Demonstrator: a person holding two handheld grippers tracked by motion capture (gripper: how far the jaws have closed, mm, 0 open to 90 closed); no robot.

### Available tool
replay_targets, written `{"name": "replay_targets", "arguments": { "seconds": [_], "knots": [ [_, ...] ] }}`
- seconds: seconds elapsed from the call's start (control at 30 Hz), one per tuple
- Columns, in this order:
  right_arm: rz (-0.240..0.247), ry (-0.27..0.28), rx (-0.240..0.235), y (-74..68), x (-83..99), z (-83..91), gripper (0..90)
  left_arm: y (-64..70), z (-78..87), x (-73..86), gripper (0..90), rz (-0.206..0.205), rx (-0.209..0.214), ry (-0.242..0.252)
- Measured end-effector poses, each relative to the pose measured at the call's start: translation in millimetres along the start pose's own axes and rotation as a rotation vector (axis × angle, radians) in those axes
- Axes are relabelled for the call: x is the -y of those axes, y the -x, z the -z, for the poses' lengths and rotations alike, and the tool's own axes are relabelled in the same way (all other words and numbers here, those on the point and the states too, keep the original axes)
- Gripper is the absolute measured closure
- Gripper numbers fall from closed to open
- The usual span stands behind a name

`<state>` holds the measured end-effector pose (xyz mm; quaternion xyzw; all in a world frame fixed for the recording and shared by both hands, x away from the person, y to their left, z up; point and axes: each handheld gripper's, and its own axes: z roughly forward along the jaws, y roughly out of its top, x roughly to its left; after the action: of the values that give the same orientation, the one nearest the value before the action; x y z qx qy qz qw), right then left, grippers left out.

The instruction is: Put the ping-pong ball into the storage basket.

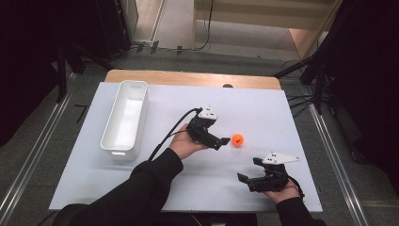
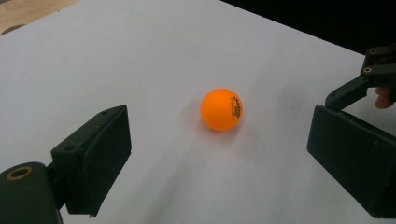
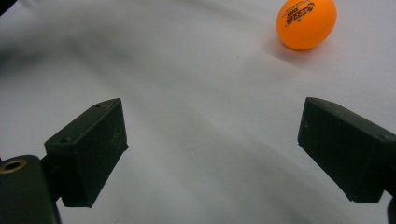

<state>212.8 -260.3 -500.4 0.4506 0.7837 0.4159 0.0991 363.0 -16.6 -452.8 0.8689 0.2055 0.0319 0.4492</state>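
High view: the orange ball (image 1: 237,140) lay on the white table cover (image 1: 263,108), right of centre. The left gripper (image 1: 225,141) was held just beside the ball on its left, jaws pointing toward it; contact could not be confirmed at this scale, and the jaw gap was hard to judge there. The right gripper (image 1: 248,170) was held near the front edge, apart from the ball, with its jaws spread. A white bin (image 1: 114,141) stood at the left side of the cover, well apart from both grippers.

Left gripper view: the left gripper (image 2: 219,149) had its jaws set wide, gripping nothing. The orange ball (image 2: 222,109) rested on the cover ahead of the jaws, roughly centred on the gap and touching neither. Part of the right gripper (image 2: 359,86) appeared at the right edge.

Right gripper view: the right gripper (image 3: 212,140) likewise had its jaws wide and unloaded. The orange ball (image 3: 306,23) lay farther off, toward the upper right, clear of both jaws.
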Motion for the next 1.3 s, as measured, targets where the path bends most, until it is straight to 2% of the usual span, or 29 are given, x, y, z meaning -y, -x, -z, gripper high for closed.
{"name": "replay_targets", "arguments": {
  "seconds": [0.17,0.43,0.6,0.83,1.03,1.2,1.3],
  "knots": [
    [0.0,0.0,-0.002,0.1,-0.1,0.0,6.7,-0.4,-7.1,-3.0,6.6,-0.004,0.0,-0.025],
    [-0.002,-0.004,-0.002,0.4,0.1,-0.2,6.7,1.6,-17.2,-7.8,6.6,0.005,0.005,-0.022],
    [-0.003,-0.004,-0.003,-0.2,-0.1,-0.3,6.8,2.7,-23.8,-11.3,6.6,-0.008,0.007,-0.022],
    [0.001,-0.002,-0.002,0.2,0.0,-0.7,6.7,3.4,-32.2,-14.6,6.6,0.012,0.017,-0.02],
    [0.0,-0.004,-0.003,0.4,0.0,-0.7,6.7,5.3,-40.4,-17.5,6.6,0.011,0.015,-0.025],
    [0.002,-0.003,-0.005,0.3,0.0,-0.8,6.7,8.6,-45.9,-19.7,6.6,-0.01,0.019,-0.021],
    [0.001,-0.004,-0.008,0.3,0.1,-0.9,6.8,8.2,-48.9,-19.6,6.6,-0.001,0.023,-0.021]
  ]
}}
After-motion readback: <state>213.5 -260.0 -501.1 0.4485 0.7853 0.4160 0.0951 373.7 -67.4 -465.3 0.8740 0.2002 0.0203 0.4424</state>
